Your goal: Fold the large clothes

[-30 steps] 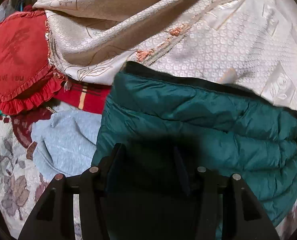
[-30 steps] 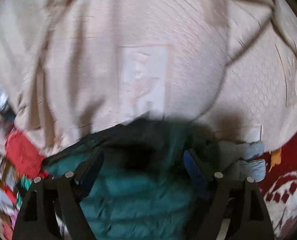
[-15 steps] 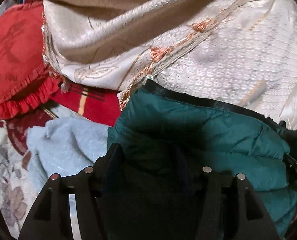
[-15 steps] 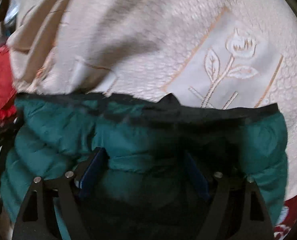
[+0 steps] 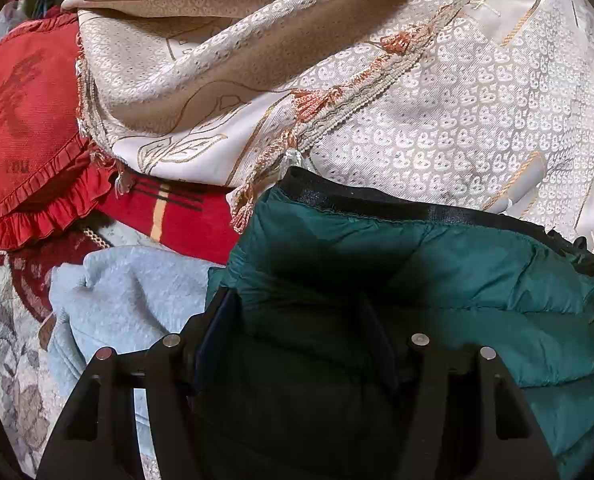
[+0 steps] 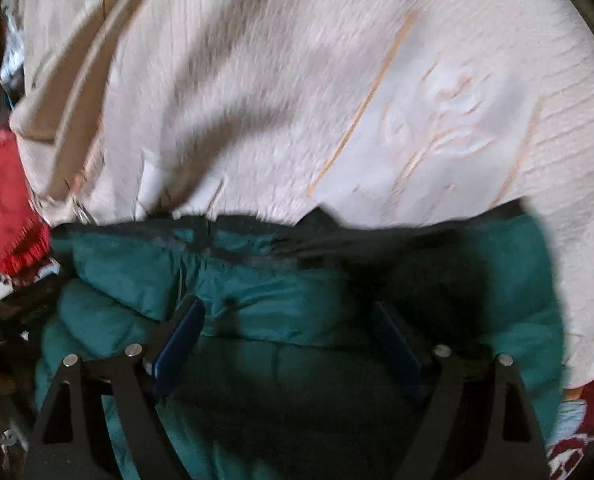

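Here, low in both frames, the left gripper (image 5: 297,320) and right gripper (image 6: 289,328) are opening over the puffy quilted teal jacket (image 5: 437,280); released unevenly, it may spring apart against the cream patterned blanket (image 5: 417,100) behind

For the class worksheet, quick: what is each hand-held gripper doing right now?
Left hand-held gripper: jaws opening, green jacket between them, not pinched.
Right hand-held gripper: jaws opening over the jacket, holding nothing.
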The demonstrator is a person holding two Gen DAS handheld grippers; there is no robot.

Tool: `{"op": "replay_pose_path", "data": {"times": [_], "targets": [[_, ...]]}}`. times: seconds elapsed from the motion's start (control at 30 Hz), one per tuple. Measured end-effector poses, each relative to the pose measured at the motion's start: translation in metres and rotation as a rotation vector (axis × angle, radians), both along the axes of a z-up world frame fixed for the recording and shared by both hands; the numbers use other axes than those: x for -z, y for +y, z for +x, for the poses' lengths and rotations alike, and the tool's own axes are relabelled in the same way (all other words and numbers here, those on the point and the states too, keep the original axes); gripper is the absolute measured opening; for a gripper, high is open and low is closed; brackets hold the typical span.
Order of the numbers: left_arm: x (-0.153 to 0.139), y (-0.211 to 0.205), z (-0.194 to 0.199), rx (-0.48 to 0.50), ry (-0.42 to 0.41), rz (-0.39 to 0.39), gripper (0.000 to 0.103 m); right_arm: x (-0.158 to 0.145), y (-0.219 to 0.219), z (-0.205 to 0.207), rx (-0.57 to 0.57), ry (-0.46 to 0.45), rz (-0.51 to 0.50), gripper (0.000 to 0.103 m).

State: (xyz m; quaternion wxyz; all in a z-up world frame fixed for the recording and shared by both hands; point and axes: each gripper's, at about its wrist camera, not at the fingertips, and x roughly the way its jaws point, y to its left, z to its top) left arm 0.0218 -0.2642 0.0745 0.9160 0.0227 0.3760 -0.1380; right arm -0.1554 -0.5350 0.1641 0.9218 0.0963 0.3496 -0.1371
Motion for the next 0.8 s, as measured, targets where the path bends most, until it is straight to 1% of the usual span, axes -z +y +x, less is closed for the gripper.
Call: {"op": "replay_pose_path", "data": {"times": [0.07, 0.13, 0.2, 0.23, 0.3, 0.37, 0.43, 0.53, 0.6, 0.67, 0.7, 0.73, 0.77, 0.8], "targets": [[0.0, 0.0, 0.0, 0.0, -0.002, 0.0, 0.045, -0.01, -0.012, -0.012, 0.037, -0.012, -0.038, 0.088], [-0.001, 0.0, -0.001, 0.0, -0.004, -0.001, 0.045, -0.012, -0.029, -0.02, 0.087, 0.003, -0.076, 0.088], [0.0, -0.001, -0.001, 0.0, -0.006, 0.001, 0.046, -0.01, -0.051, -0.029, 0.154, 0.014, -0.09, 0.088], [0.0, -0.001, -0.001, 0.0, -0.008, 0.002, 0.046, -0.006, -0.069, -0.033, 0.179, 0.018, -0.084, 0.088], [0.001, -0.003, -0.001, 0.003, -0.016, 0.007, 0.046, 0.013, -0.087, -0.033, 0.22, 0.058, -0.071, 0.088], [0.001, -0.005, -0.002, 0.004, -0.023, 0.016, 0.046, 0.027, -0.096, -0.032, 0.217, 0.081, -0.052, 0.09], [0.002, -0.006, -0.002, 0.004, -0.025, 0.022, 0.046, 0.032, -0.1, -0.03, 0.219, 0.078, -0.045, 0.091], [0.002, -0.006, -0.003, 0.007, -0.029, 0.02, 0.047, 0.029, -0.104, -0.03, 0.212, 0.092, -0.034, 0.092], [0.002, -0.004, -0.005, 0.007, -0.032, 0.011, 0.047, 0.019, -0.1, -0.037, 0.203, 0.089, -0.026, 0.092], [0.001, -0.002, -0.005, 0.008, -0.034, 0.009, 0.048, 0.003, -0.094, -0.056, 0.187, 0.053, -0.004, 0.092], [0.001, -0.002, -0.006, 0.005, -0.035, 0.013, 0.051, -0.003, -0.082, -0.055, 0.176, 0.03, 0.009, 0.092], [0.002, -0.001, -0.005, -0.004, -0.035, 0.018, 0.055, -0.01, -0.075, -0.066, 0.163, 0.004, 0.022, 0.092], [0.003, 0.002, -0.004, -0.022, -0.027, 0.015, 0.061, -0.016, -0.07, -0.077, 0.152, -0.016, 0.03, 0.092], [0.004, 0.006, -0.002, -0.032, -0.01, -0.007, 0.064, -0.019, -0.065, -0.089, 0.14, -0.028, 0.037, 0.092]]}}
